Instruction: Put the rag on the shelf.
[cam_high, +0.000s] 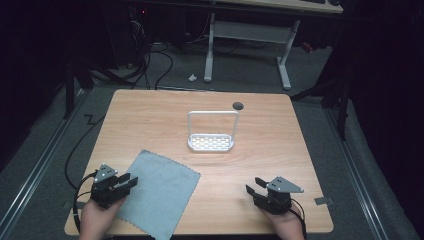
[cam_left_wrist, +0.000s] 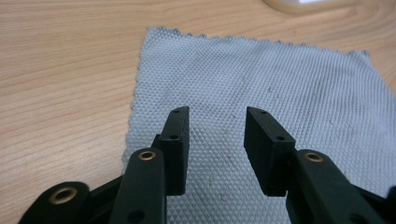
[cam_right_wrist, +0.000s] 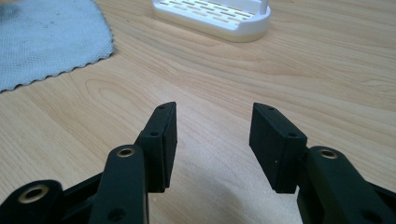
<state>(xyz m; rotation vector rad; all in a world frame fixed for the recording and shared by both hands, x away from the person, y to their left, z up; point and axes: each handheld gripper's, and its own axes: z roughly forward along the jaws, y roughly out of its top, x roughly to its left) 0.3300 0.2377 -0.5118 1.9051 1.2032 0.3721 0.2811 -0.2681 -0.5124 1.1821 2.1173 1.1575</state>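
Hovering my left gripper (cam_left_wrist: 217, 123), jaws spread, over the grey cloth (cam_high: 159, 192) flat at the table's near-left so I can pinch it; right gripper (cam_right_wrist: 214, 119) waits released over bare wood.

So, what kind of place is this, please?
Probably a lab or workshop set up for recording, not a home. A wooden table stands on grey carpet, with loose cables on the floor behind it and a white-legged desk beyond. The surroundings are dark.
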